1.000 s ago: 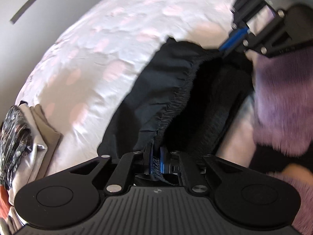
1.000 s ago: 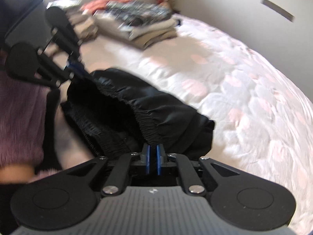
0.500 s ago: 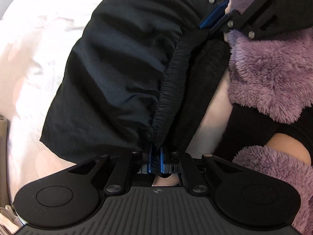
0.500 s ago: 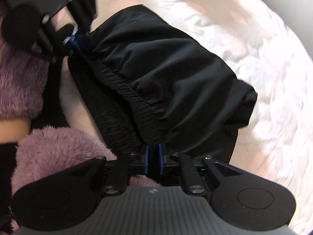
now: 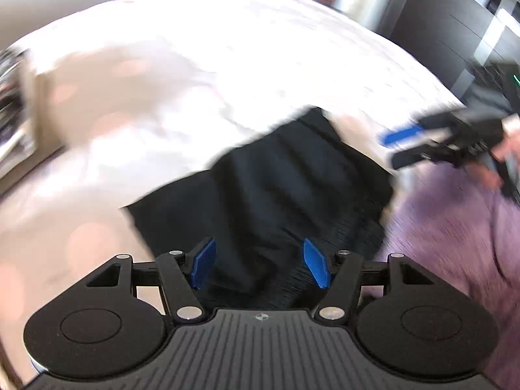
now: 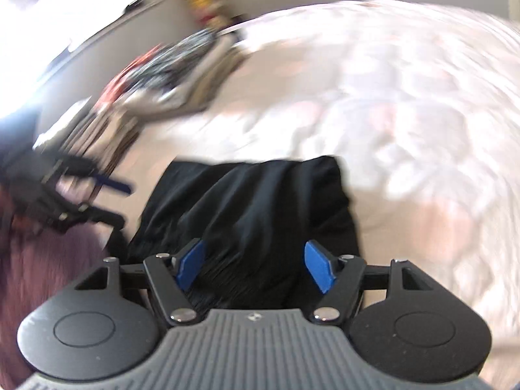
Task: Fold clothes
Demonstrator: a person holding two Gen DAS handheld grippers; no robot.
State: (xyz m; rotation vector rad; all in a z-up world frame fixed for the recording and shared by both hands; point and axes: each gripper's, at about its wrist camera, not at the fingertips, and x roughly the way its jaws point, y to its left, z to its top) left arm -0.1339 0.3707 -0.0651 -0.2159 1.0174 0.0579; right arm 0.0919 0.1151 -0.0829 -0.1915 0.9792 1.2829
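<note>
A black garment (image 5: 276,191) with an elastic waistband lies folded on the white bed cover with pale pink dots (image 5: 182,74). My left gripper (image 5: 260,268) hangs just above its near edge, its jaws opening, the blue pads well apart and clear of the cloth. My right gripper (image 6: 255,268) stands the same way over the black garment (image 6: 256,201), jaws opening, nothing pinched. Each gripper shows in the other's view: the right gripper (image 5: 412,148) at the right edge, the left gripper (image 6: 107,200) at the left, both with spread fingers.
A stack of folded clothes (image 6: 169,74) lies at the far left of the bed. The person's fluffy purple sleeve (image 5: 461,227) fills the right side of the left wrist view. Dark furniture (image 5: 455,19) stands beyond the bed. Both views are motion-blurred.
Both grippers let go of the black garment's waistband and opened wide. They drew back and rolled, and the garment now rests on the bed.
</note>
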